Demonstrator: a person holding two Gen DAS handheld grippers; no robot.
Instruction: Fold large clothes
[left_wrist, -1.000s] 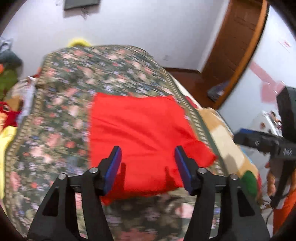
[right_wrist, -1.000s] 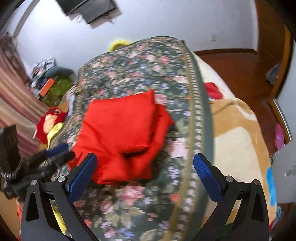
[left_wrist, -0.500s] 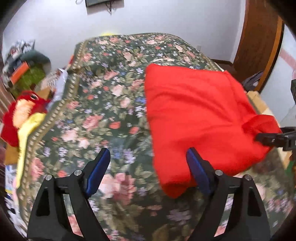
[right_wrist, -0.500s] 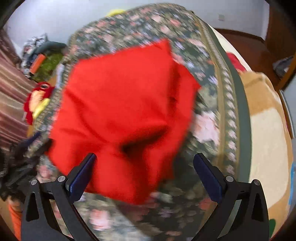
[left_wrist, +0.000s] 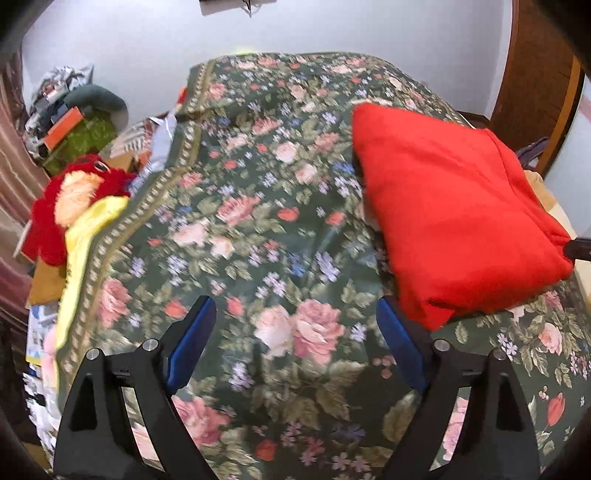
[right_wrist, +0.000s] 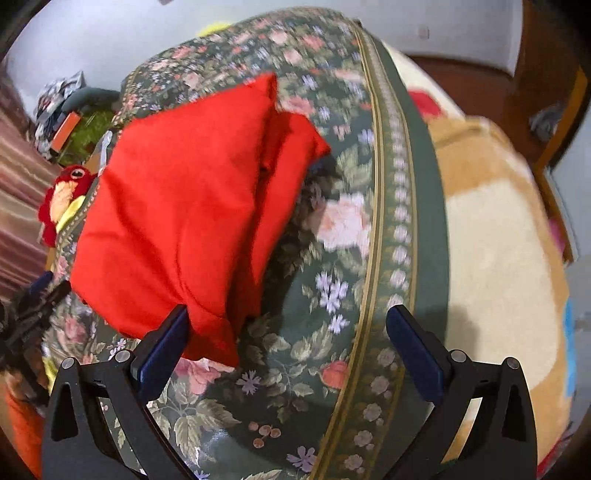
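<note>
A folded red garment (left_wrist: 454, 221) lies on the dark green floral bedspread (left_wrist: 266, 229), at the right of the left wrist view. My left gripper (left_wrist: 295, 343) is open and empty, above bare bedspread to the garment's left. In the right wrist view the red garment (right_wrist: 184, 206) lies at the left, its near corner against my left blue pad (right_wrist: 162, 350). My right gripper (right_wrist: 291, 350) is open and empty over the bedspread's border (right_wrist: 391, 206). The other gripper's tip shows at the left wrist view's right edge (left_wrist: 580, 247).
A red and yellow plush toy (left_wrist: 70, 206) and clutter (left_wrist: 70, 122) lie off the bed's left side. A beige blanket (right_wrist: 498, 258) covers the bed to the right of the bedspread. A brown wooden door (left_wrist: 535, 66) stands at the far right.
My left gripper opened wider and swung left, off the red garment onto bare bedspread. My right gripper stayed open and moved right, so the garment now sits at its left pad.
</note>
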